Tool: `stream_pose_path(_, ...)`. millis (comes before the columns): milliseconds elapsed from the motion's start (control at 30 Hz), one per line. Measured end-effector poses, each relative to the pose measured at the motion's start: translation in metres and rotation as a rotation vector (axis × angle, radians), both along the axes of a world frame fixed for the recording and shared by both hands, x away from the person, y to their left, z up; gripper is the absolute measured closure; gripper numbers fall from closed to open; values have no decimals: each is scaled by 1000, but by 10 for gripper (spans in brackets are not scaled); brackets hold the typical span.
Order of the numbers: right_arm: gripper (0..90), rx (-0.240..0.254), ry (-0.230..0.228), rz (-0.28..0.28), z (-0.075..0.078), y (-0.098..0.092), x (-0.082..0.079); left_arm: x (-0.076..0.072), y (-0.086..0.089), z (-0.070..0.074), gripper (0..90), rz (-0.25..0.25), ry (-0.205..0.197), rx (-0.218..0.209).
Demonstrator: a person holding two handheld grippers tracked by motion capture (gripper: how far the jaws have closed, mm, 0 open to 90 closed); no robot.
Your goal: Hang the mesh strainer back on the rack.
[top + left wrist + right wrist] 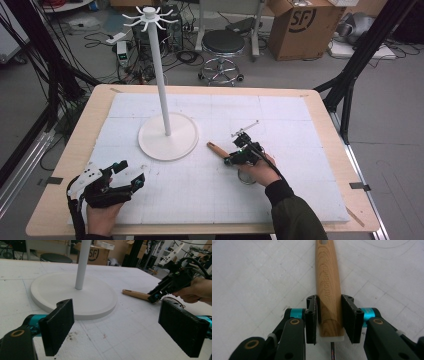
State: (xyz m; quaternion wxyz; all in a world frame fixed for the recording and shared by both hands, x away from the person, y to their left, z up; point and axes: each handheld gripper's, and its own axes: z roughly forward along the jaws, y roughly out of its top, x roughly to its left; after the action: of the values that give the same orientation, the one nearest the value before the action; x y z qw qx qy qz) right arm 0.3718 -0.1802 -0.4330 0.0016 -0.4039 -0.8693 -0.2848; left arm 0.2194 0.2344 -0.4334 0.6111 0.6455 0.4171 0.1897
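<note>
A utensil with a light wooden handle (216, 148) lies on the white foam mat, right of the stand's base. My right gripper (231, 159) is shut on that handle near its lower end. In the right gripper view both black pads (313, 317) press the sides of the wooden handle (327, 280), just above its white collar and thin metal stem. In the high view a wire loop (245, 179) shows under the right hand. My left gripper (131, 175) rests at the front left, open, with nothing between its jaws (122, 325).
A tall white stand (162, 75) with a round base (167, 137) and a crown of hooks (149, 17) rises from the middle of the mat. The wooden table's rim (80, 145) frames the mat. Beyond the table are a stool and a cardboard box.
</note>
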Motion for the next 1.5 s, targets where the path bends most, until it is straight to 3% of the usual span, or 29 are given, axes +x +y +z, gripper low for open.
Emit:
stream_pose_path(200,665,-110,-8,12,5,14,0,0,0,0,138,0,-2,-8)
stream_pose_path(300,668,-206,-20,23,8,25,-1,1,1,0,138,0,-2,-11)
stream_pose_path(367,671,-213,3,20,9,27,2,1,1,0,138,1,-2,-13)
stream_pose_path(467,675,-236,-1,31,10,29,2,0,1,1,138,2,-6,-14)
stream_pose_path(600,678,-291,-15,35,11,37,0,1,1,0,138,0,-4,-10)
stream_pose_path(767,679,-355,8,54,13,44,5,1,1,0,138,-1,-1,-10)
stream_pose_path(867,680,-349,28,48,13,44,6,1,2,0,138,3,-1,-11)
stream_pose_path(1067,688,-343,2,73,13,43,4,-1,4,0,138,8,-1,-18)
stream_pose_path(1367,688,-207,-29,83,15,26,-2,-5,10,1,138,31,-11,-24)
stream_pose_path(1500,688,-138,-83,61,27,21,-4,-7,10,2,139,34,-14,-24)
